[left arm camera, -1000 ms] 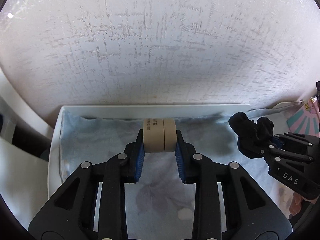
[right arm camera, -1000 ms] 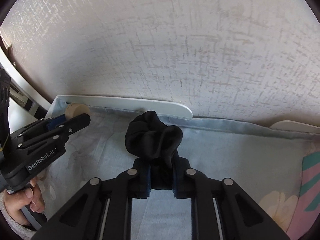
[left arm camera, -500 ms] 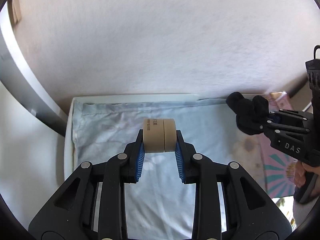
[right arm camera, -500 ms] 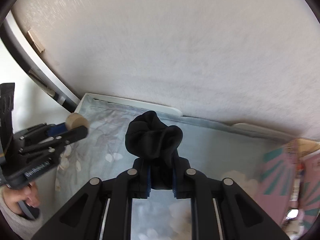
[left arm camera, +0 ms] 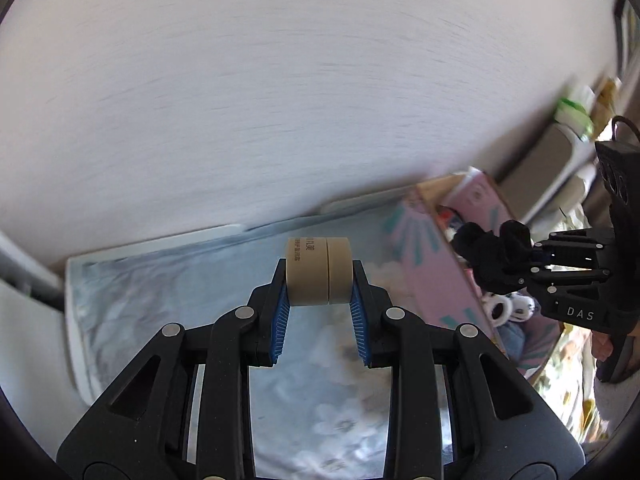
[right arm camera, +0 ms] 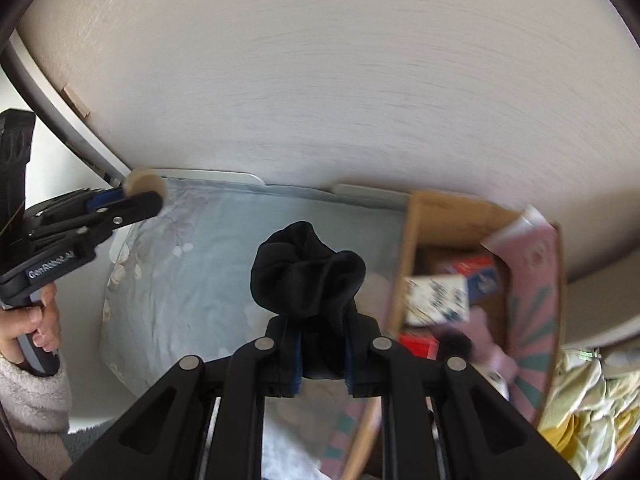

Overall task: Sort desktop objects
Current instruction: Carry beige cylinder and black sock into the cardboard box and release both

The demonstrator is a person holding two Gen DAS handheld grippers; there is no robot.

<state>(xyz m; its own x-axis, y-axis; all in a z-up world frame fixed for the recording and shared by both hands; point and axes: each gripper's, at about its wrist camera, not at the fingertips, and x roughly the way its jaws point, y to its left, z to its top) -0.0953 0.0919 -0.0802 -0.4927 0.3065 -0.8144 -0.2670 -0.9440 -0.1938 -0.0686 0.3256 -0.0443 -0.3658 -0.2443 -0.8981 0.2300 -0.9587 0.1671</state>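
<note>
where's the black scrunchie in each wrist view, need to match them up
Left wrist: black scrunchie at the right edge, clamped in the right gripper.
Right wrist: centre of the picture, bunched above the gripper's own fingers.
Shared landmark: cardboard box to the right of the pale blue floral cloth.
</note>
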